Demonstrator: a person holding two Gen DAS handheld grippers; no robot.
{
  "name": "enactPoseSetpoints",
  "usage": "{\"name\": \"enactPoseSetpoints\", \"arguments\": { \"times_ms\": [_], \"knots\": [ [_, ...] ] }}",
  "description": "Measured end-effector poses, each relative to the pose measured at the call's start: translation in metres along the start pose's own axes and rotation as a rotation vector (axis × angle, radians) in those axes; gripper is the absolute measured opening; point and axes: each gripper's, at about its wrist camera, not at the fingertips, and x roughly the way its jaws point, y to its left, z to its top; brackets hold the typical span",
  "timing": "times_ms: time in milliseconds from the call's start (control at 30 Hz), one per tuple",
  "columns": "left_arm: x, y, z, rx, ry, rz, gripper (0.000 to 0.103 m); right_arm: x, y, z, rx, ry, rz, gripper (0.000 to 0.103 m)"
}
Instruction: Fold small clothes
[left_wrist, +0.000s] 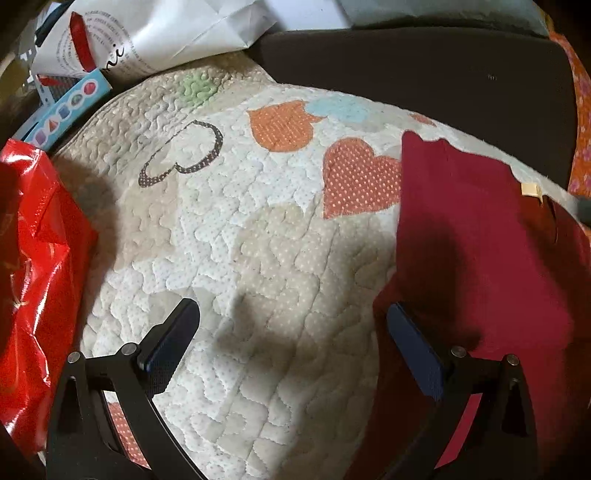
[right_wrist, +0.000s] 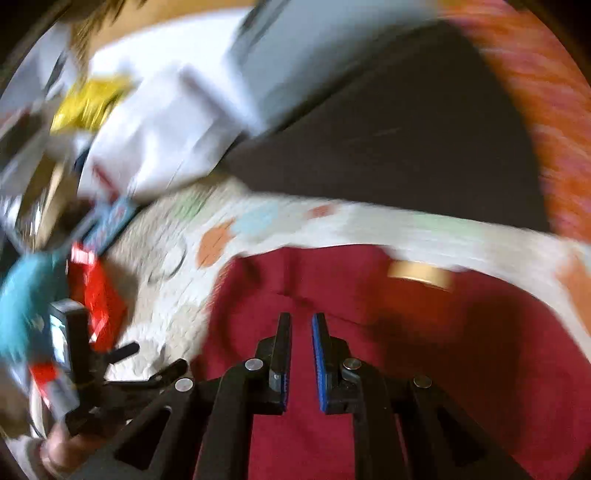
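- The red garment (left_wrist: 480, 240) lies flat on the quilted mat (left_wrist: 258, 240), filling the right side of the left wrist view, with a pale tag (left_wrist: 530, 189) at its upper right edge; spread out like this, its edges are free to be lifted for a fold.
- In the right wrist view the same garment (right_wrist: 369, 288) fills the lower centre and right, blurred but apparently in one layer.
- The left gripper (left_wrist: 291, 317) stands wide, nothing between its jaws: one finger sits over bare mat at lower left, the other just at the garment's left edge, probably lined up to take that edge.
- The right gripper (right_wrist: 301, 321) is over the middle of the cloth with its jaws narrow, only a slim gap between them; no fabric looks pinched there.
- The left gripper's body also shows at the lower left of the right wrist view, a hand (right_wrist: 61, 448) beneath it.
- A shiny red bag (left_wrist: 33, 277) crowds the mat's left side, and a white paper bag (left_wrist: 155, 37) lies at upper left, so folding room lies toward the centre.
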Motion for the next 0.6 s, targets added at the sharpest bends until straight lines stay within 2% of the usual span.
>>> {"name": "enactPoseSetpoints", "arguments": {
  "times_ms": [100,133,200,267,300,333,433,500,533,600],
  "knots": [
    [-0.006,0.005,0.005,-0.003,-0.023,0.013,0.102,0.059,0.038,0.016,-0.101,0.083,0.025,0.010],
    [-0.006,0.008,0.007,-0.012,-0.024,0.011,0.102,0.073,0.044,0.019,-0.134,0.102,0.005,0.014],
    [-0.006,0.014,0.010,-0.033,-0.020,0.002,0.102,0.106,0.052,0.020,-0.209,0.149,-0.081,0.015],
    [-0.006,0.017,0.011,-0.050,-0.012,-0.012,0.102,0.123,0.051,0.016,-0.246,0.179,-0.071,0.013],
    [-0.005,0.017,0.011,-0.054,-0.004,-0.020,0.102,0.122,0.052,0.015,-0.270,0.160,-0.073,0.011],
    [-0.005,0.018,0.012,-0.055,-0.002,-0.025,0.102,0.120,0.054,0.015,-0.294,0.152,-0.076,0.000],
    [-0.007,0.014,0.011,-0.049,-0.006,-0.038,0.102,0.103,0.052,0.024,-0.284,0.090,-0.107,0.000],
    [-0.009,0.011,0.011,-0.044,-0.015,-0.039,0.102,0.092,0.040,0.033,-0.222,0.015,-0.158,0.000],
    [-0.009,0.010,0.011,-0.042,-0.018,-0.041,0.102,0.092,0.034,0.037,-0.183,0.006,-0.170,0.000],
    [-0.009,0.006,0.010,-0.026,-0.015,-0.041,0.102,0.097,0.025,0.037,-0.109,0.020,-0.113,0.000]
  ]
}}
